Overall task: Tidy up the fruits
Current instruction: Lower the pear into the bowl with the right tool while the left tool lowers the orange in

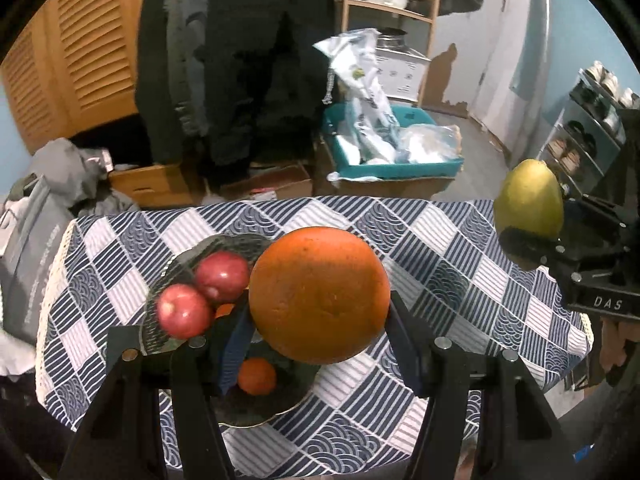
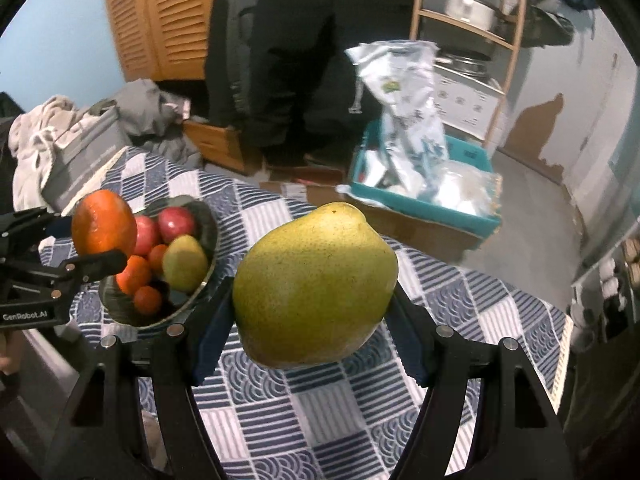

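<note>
My left gripper (image 1: 320, 316) is shut on a large orange (image 1: 319, 294), held above the table just right of the dark bowl (image 1: 168, 276). That bowl (image 2: 206, 220) holds two red apples (image 1: 183, 311), small oranges (image 1: 257, 376) and a green pear (image 2: 185, 258). My right gripper (image 2: 310, 320) is shut on a big green pear (image 2: 316, 286), carried over the checked cloth to the right of the bowl. In the right wrist view the left gripper (image 2: 94, 242) shows at far left with its orange (image 2: 104, 228) over the bowl's near rim. The right gripper (image 1: 532, 240) with its pear (image 1: 529, 200) shows at right.
A blue-and-white checked cloth (image 1: 460, 248) covers the small table. Behind it stand a person in dark clothes (image 1: 248, 60), cardboard boxes (image 1: 160, 184), a teal bin with bags (image 1: 400, 160), a wooden shelf (image 1: 400, 8) and piled grey clothing (image 1: 60, 172) at left.
</note>
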The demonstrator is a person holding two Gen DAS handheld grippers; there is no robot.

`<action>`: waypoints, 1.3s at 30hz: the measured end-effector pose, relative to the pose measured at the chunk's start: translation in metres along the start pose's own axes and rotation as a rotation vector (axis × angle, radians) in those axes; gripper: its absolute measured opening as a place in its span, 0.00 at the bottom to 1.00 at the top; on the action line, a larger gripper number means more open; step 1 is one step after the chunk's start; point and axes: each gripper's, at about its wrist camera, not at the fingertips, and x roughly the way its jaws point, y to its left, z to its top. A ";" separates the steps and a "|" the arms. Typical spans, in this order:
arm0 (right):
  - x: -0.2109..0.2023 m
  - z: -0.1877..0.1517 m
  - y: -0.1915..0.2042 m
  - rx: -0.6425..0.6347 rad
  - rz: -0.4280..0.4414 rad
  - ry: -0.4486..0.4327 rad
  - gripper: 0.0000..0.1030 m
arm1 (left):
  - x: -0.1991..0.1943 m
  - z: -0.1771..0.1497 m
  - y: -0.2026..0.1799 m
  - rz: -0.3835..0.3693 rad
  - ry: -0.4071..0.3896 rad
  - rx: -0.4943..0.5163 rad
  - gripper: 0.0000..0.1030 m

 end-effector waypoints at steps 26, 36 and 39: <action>0.089 0.023 0.105 -0.085 0.184 0.143 0.70 | 0.025 -0.036 0.104 0.102 0.090 -0.183 0.63; 0.122 0.011 0.131 -0.100 0.231 0.225 0.70 | 0.043 -0.051 0.120 0.117 0.153 -0.202 0.63; 0.132 0.006 0.138 -0.109 0.239 0.250 0.70 | 0.048 -0.053 0.122 0.116 0.166 -0.207 0.63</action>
